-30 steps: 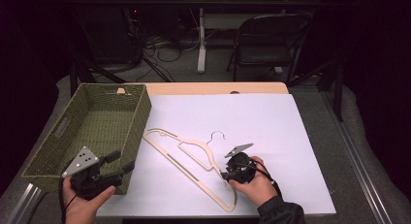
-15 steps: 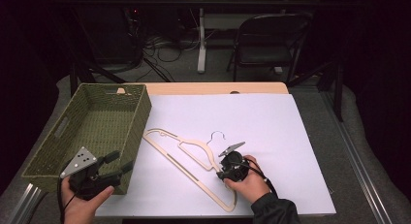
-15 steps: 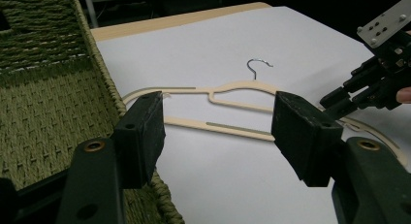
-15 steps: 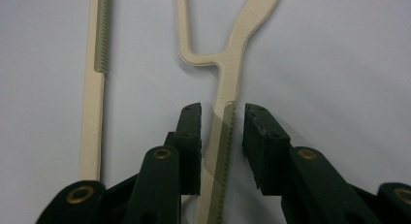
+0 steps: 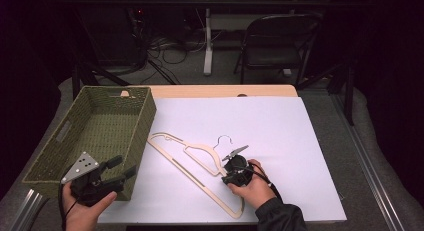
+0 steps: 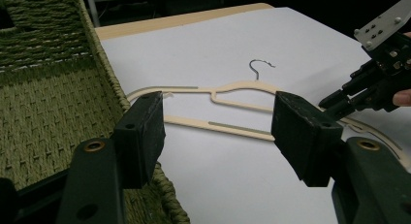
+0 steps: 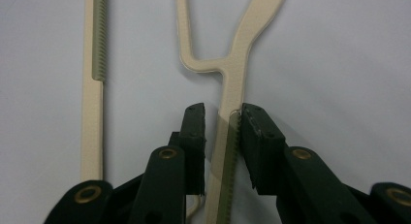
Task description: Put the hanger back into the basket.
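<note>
white sheet wide free rt | r claw closing round hanger arm, gap left | l claw wide by basket edge

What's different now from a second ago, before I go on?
The right tool has edged left onto the hanger, and its jaws have just been closing around the hanger's arm; in the right gripper view one pad meets it, the other stands just off. The hanger lies where it was on the white sheet. The left tool, open, and the basket are unchanged.
</note>
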